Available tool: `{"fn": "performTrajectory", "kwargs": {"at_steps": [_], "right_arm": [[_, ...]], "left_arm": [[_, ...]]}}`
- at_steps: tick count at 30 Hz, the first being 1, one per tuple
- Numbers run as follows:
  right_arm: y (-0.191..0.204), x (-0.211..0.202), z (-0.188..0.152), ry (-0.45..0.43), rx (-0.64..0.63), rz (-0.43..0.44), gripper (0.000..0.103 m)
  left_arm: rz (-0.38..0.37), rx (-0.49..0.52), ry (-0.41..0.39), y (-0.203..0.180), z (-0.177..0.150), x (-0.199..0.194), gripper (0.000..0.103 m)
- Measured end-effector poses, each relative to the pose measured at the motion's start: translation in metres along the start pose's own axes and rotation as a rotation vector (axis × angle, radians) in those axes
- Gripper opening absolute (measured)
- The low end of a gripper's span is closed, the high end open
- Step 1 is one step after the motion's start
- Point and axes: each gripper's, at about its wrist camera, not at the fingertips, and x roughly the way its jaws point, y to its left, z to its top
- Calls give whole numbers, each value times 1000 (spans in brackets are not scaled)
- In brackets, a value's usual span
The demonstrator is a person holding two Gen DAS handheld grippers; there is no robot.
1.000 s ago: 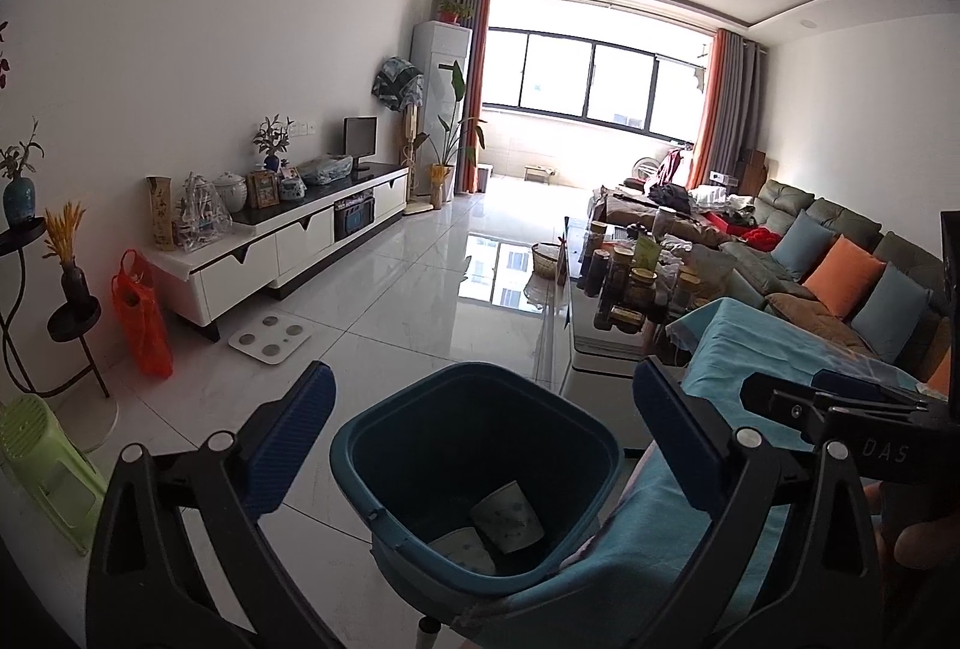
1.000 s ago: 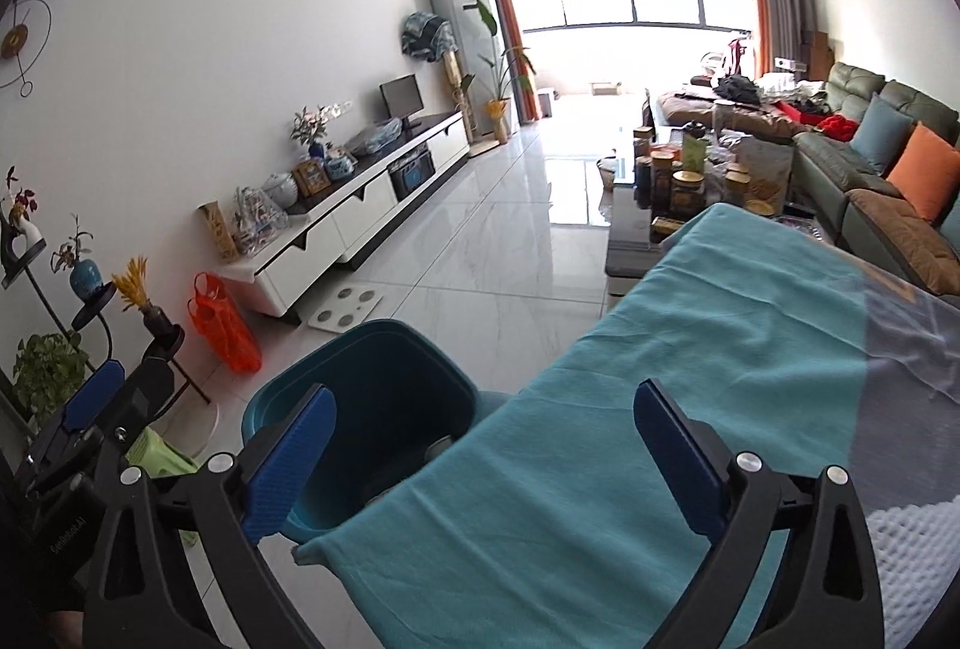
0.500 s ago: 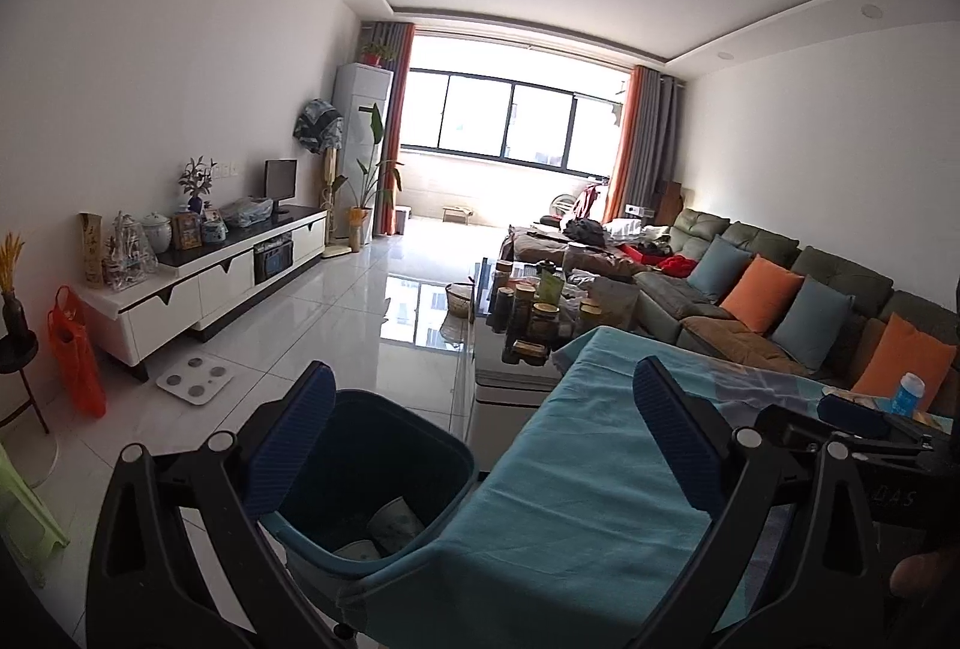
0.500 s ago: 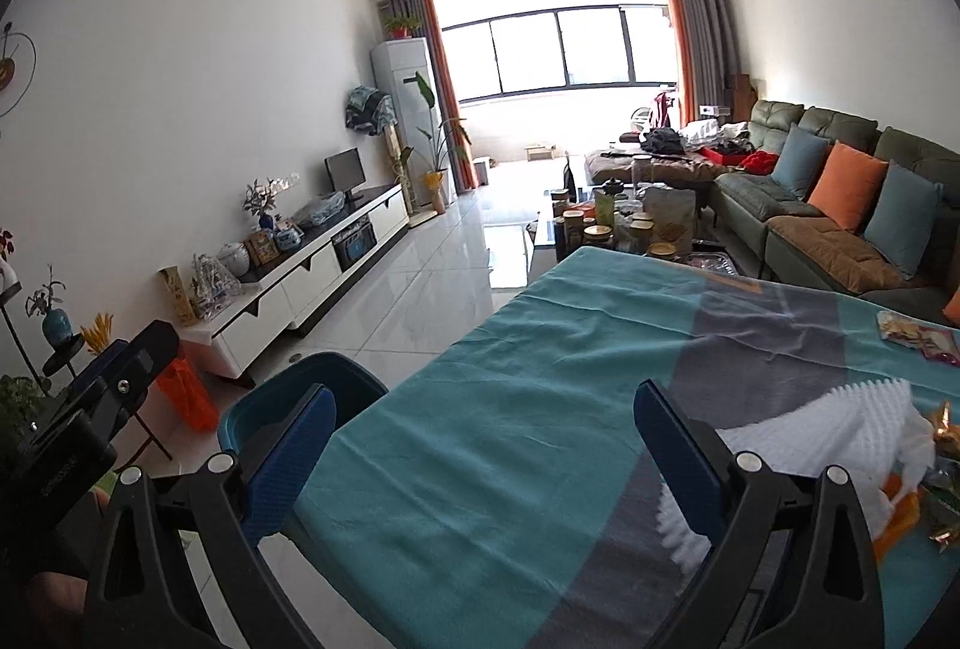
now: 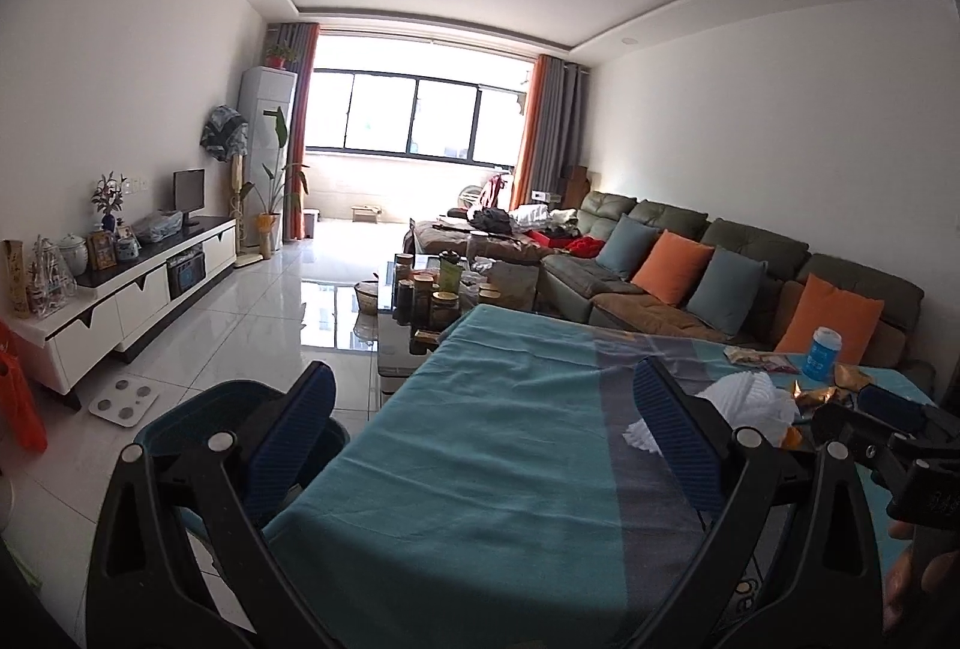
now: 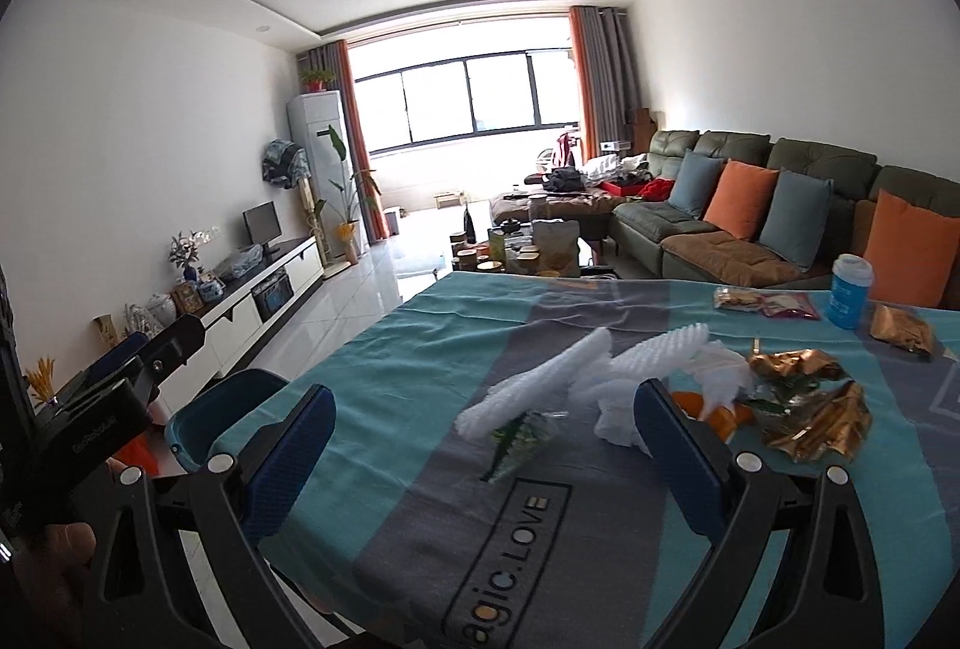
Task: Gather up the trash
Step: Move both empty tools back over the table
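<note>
Both views had swung from the teal bin (image 6: 228, 409) toward the desk (image 6: 420, 349); both grippers (image 5: 480, 409) (image 6: 480, 427) gaped empty. Two white foam nets (image 6: 540, 385), two gold wrappers (image 6: 810, 409) and one blue cup (image 6: 849, 289) lay there.

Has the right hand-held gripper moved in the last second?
Yes. It swung right, away from the bin, which slid to the frame's left edge, and now faces the white foam on the table; right hand-held gripper open.
</note>
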Motion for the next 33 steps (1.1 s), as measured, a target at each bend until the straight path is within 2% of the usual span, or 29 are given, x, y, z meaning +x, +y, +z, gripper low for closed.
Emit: {"fn": "performTrajectory", "kwargs": {"at_steps": [6, 12, 23, 27, 33], "right_arm": [[-29, -16, -13, 2, 45, -90, 96], [-48, -20, -22, 15, 81, -133, 96], [-72, -25, -26, 32, 111, -201, 96], [-81, -23, -26, 24, 132, -203, 96], [-84, -18, -21, 22, 135, -205, 96]], "left_arm": [[-66, 34, 28, -18, 2, 14, 98], [-141, 44, 51, -33, 10, 34, 98], [-286, 160, 113, -93, -3, 70, 98], [-317, 205, 144, -110, -13, 84, 98], [-325, 248, 175, -123, -20, 104, 98]]}}
